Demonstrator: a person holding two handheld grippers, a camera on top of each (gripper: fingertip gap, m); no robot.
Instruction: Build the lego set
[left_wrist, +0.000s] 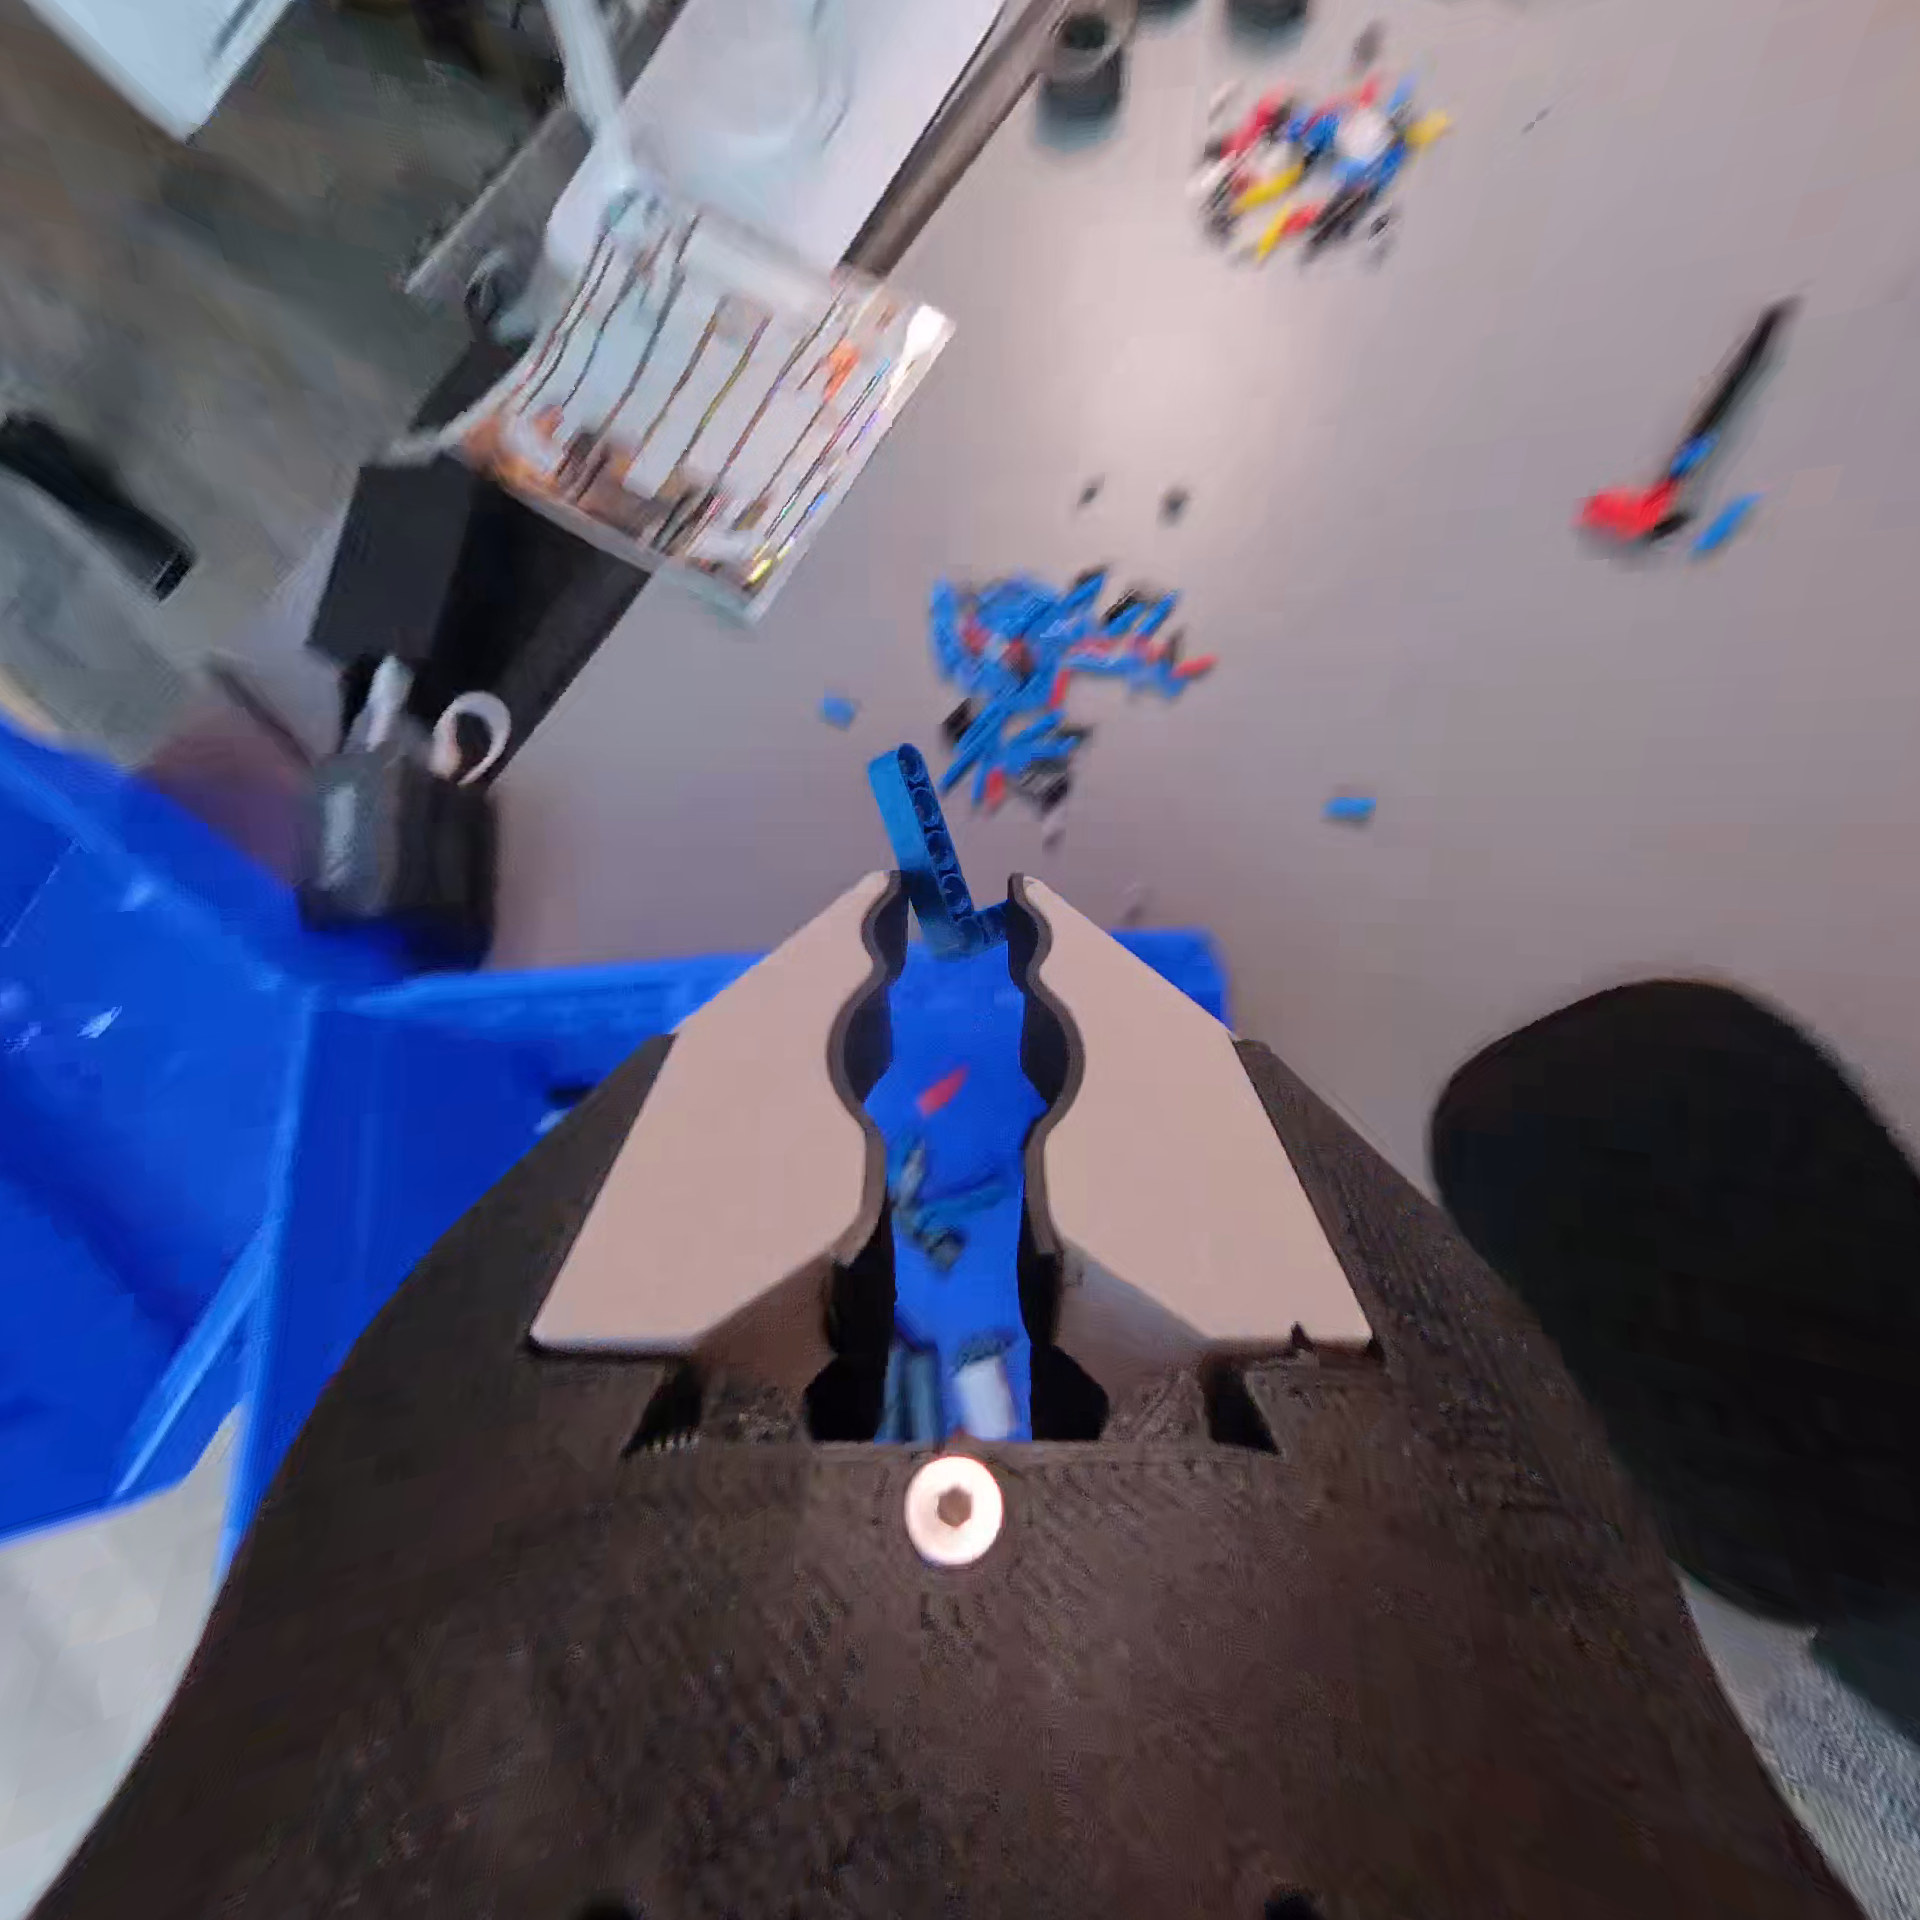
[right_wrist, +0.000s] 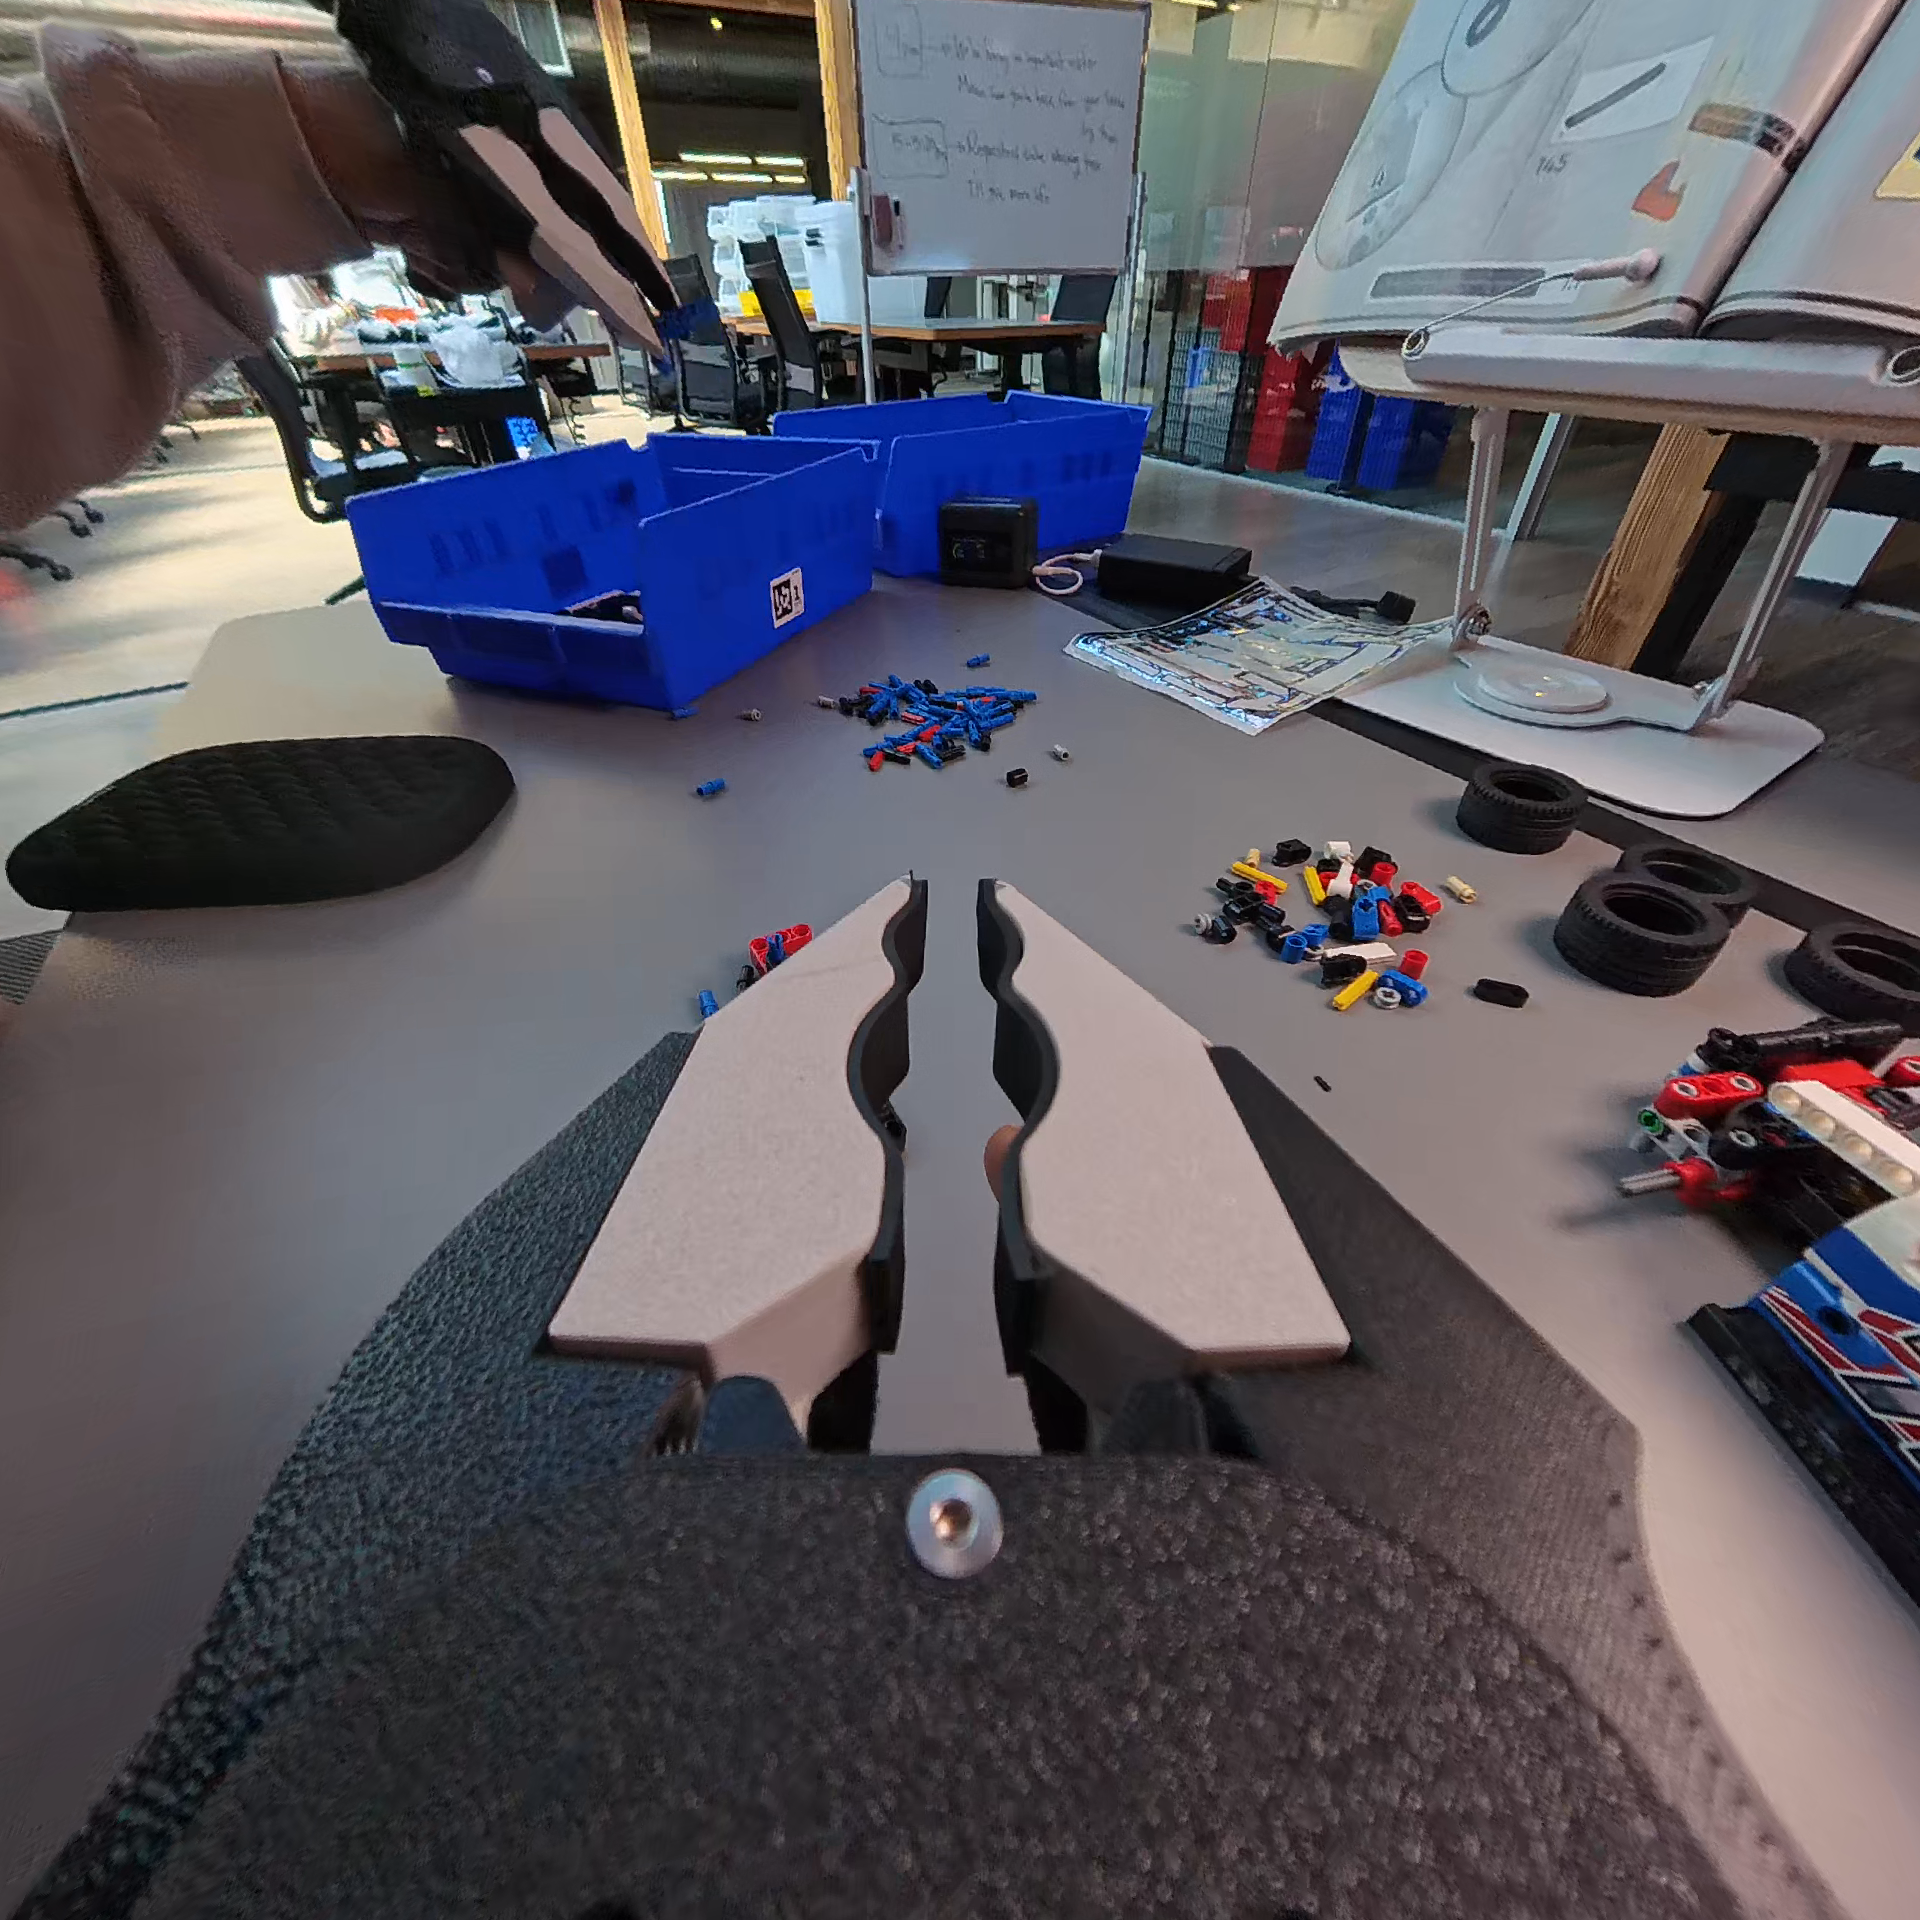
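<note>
My left gripper (left_wrist: 951, 894) is shut on a blue L-shaped beam (left_wrist: 928, 842), pinched at the fingertips, with the long arm sticking forward. It hangs in the air above a blue bin (left_wrist: 260, 1091) and also shows at the top left of the right wrist view (right_wrist: 665, 312). My right gripper (right_wrist: 951, 883) is slightly open and empty, low over the grey table. A pile of blue pins (right_wrist: 940, 717) lies ahead of it. A mixed pile of small parts (right_wrist: 1330, 925) lies to its right. A partly built car (right_wrist: 1808, 1132) sits at the far right.
Two blue bins (right_wrist: 623, 582) stand at the back left. A black pad (right_wrist: 260, 821) lies at the left. Several black tyres (right_wrist: 1631, 930) sit at the right. A sticker sheet (right_wrist: 1247, 655) and an instruction book on a stand (right_wrist: 1621, 177) are at the back right. A small red and blue piece (right_wrist: 774, 951) lies by my right gripper's left finger.
</note>
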